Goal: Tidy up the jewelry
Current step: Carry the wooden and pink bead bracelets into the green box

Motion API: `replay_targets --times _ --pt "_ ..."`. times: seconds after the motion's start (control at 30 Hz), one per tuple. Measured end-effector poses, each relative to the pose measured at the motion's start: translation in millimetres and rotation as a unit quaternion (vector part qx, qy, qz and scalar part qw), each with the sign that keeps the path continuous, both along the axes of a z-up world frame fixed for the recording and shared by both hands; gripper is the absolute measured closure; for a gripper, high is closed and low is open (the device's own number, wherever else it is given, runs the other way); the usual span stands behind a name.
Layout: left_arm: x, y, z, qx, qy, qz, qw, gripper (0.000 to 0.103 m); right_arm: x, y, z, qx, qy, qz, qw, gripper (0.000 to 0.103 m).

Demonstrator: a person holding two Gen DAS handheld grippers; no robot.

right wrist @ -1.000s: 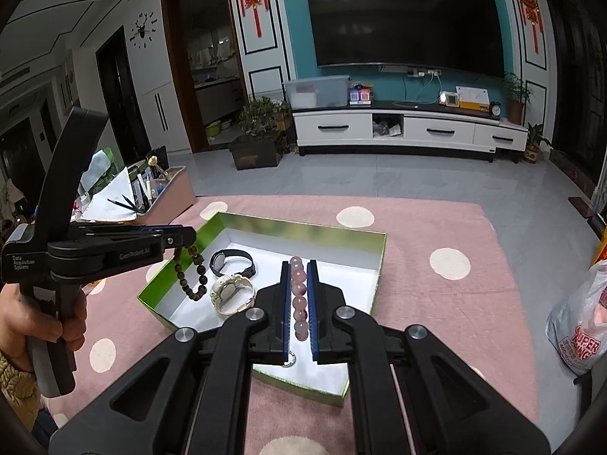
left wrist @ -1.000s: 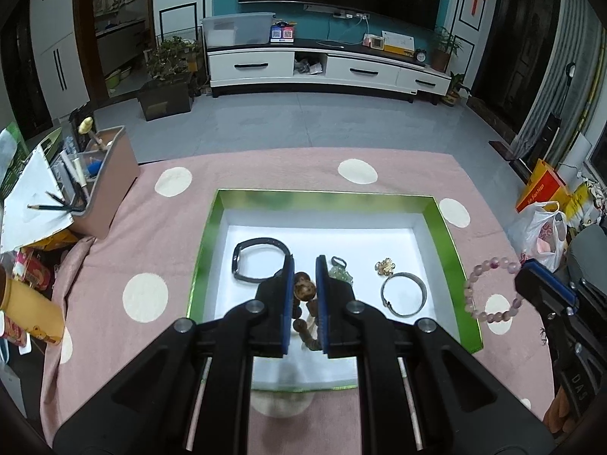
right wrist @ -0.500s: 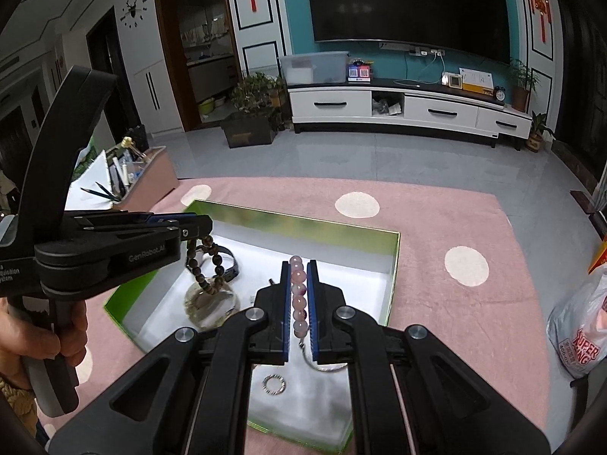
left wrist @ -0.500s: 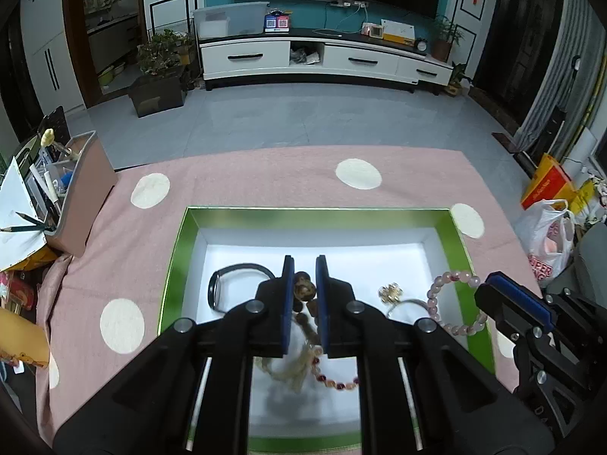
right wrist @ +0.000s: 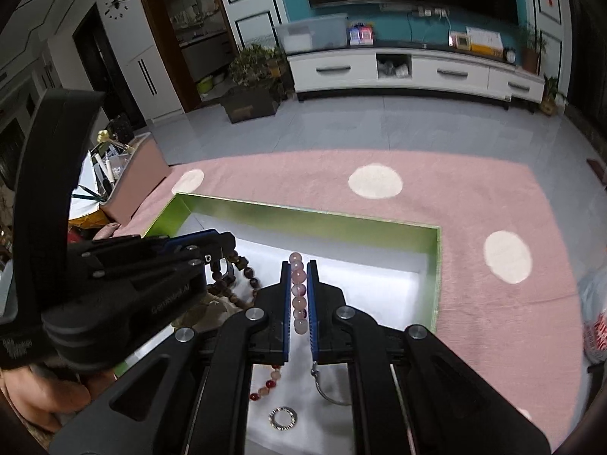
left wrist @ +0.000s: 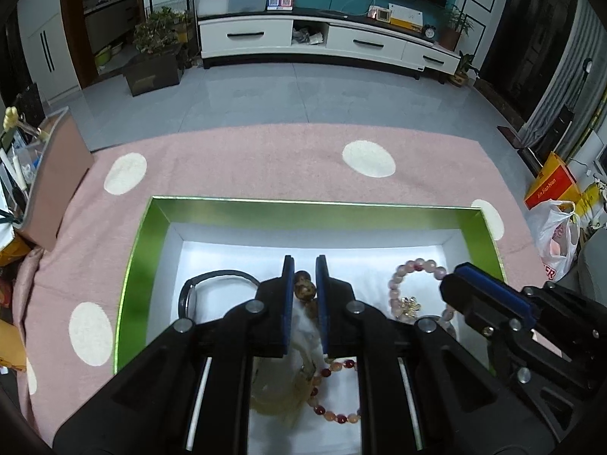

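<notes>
A string of dark brown wooden beads (left wrist: 304,291) is clamped between the blue pads of the left claw (left wrist: 304,295), hanging above the white floor of the green-rimmed open box (left wrist: 311,204). A bracelet of pale pink round beads (right wrist: 298,292) is pinched in the closed right claw (right wrist: 298,295), also over the box. Beneath lie a red-and-orange bead strand (left wrist: 334,394), a small silver ring (right wrist: 283,419) and a black band (left wrist: 212,284). The box rests on a pink counter cloth with cream dots (left wrist: 265,159).
</notes>
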State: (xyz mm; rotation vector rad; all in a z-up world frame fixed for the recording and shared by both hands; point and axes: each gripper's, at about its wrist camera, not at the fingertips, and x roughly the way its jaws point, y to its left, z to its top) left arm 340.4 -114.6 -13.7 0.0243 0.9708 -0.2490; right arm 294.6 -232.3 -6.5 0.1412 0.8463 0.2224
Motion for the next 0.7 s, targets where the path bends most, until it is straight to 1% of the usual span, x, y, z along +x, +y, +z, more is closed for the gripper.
replay_targets --times 0.1,0.2,0.37,0.7 --pt "6 1 -12 0.013 0.011 0.004 0.9998 0.092 17 -1 -17 -0.002 0.042 -0.014 0.999 0.096" --pt "8 0 -20 0.026 0.017 0.003 0.9995 0.092 26 -1 -25 -0.020 0.056 -0.026 0.998 0.096" --pt "10 1 -24 0.029 0.018 0.003 0.9994 0.092 30 -2 -28 -0.033 0.062 -0.034 0.997 0.096" --pt "12 -4 -26 0.041 0.021 0.000 0.9989 0.092 29 -5 -31 -0.039 0.064 -0.035 0.997 0.096"
